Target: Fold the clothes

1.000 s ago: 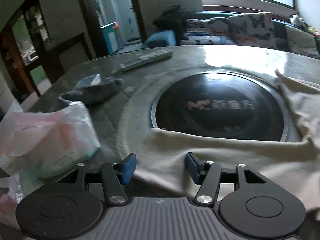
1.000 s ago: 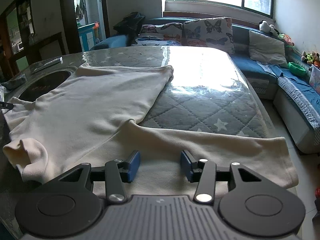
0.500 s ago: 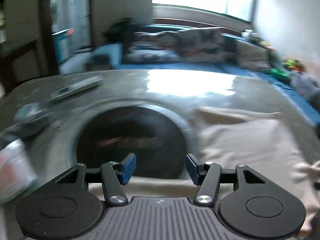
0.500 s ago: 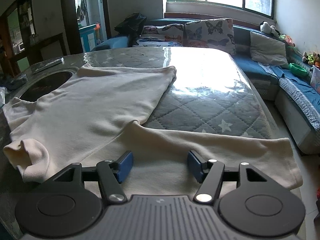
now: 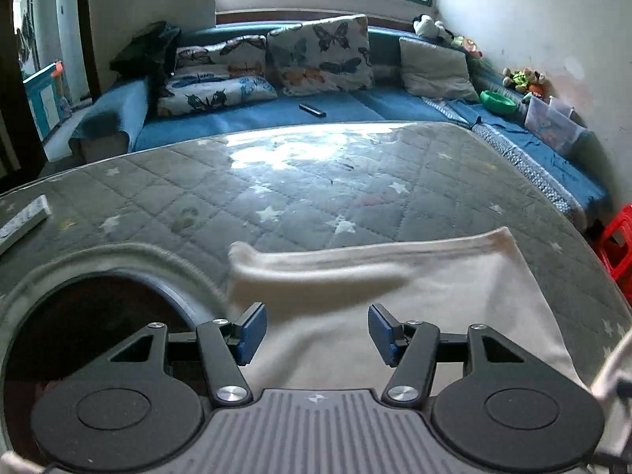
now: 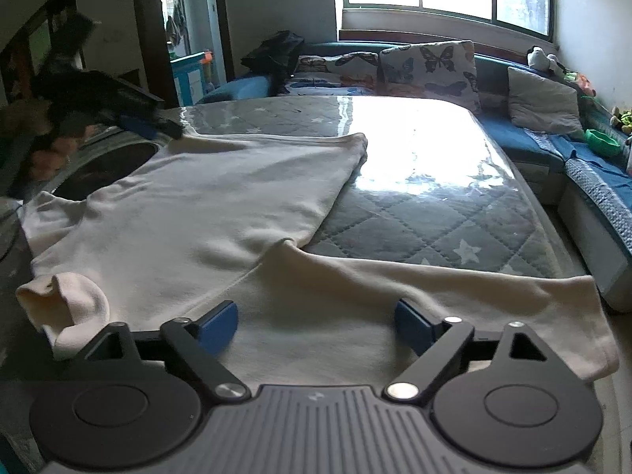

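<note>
- Two hand-held grippers, both with pads apart and gripping nothing. Right hand-held gripper (image 6: 316, 326): jaws opening wide, cream cloth lying flat below and between them, not pinched. Left hand-held gripper (image 5: 316, 331): jaws parted at a middling width over cloth, nothing clamped.
- Cream shirt (image 6: 205, 213) lies spread on the quilted surface (image 6: 442, 213), body running from the near-left edge toward the far side; one sleeve (image 6: 493, 300) stretches along the near edge toward the near-right corner.
- Key relation, my reading: the sleeve's long axis runs crosswise, directly under the right hand-held gripper, so the right hand is nearer for folding it inward.
- Left view alone shows the shirt's hem corner (image 5: 501, 237); right view alone shows the bunched cuff (image 6: 67, 304) at near left.
- Dark round inset (image 5: 102, 316) sits at the surface's left edge, partly under cloth.
</note>
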`<action>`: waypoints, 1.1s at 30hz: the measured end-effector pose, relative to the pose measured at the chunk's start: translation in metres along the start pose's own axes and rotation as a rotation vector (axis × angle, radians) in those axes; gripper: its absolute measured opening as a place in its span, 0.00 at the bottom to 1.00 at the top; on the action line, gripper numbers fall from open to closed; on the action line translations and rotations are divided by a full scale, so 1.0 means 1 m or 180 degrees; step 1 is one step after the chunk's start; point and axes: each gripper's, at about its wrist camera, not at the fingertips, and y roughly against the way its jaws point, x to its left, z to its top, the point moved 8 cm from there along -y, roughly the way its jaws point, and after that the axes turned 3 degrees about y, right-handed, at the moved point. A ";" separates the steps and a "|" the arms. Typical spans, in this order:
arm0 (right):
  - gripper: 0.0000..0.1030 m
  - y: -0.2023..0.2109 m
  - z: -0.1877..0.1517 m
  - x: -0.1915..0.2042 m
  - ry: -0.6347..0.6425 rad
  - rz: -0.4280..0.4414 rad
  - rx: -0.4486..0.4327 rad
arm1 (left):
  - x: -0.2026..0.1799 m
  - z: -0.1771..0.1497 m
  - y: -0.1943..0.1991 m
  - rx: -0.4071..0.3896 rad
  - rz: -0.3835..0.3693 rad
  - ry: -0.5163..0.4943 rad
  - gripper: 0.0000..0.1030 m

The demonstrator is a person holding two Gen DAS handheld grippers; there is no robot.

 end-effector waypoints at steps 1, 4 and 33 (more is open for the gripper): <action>0.93 -0.001 0.000 0.001 0.0009 0.0013 -0.0010 | 0.001 0.002 -0.007 0.0019 0.0000 0.0022 0.59; 0.97 -0.003 -0.001 0.004 0.0058 0.0040 -0.0030 | 0.003 0.009 -0.025 0.0050 0.0028 0.0068 0.59; 1.00 -0.007 -0.004 0.006 0.0144 0.0028 -0.0166 | 0.007 0.041 -0.065 0.0077 0.0208 0.0348 0.75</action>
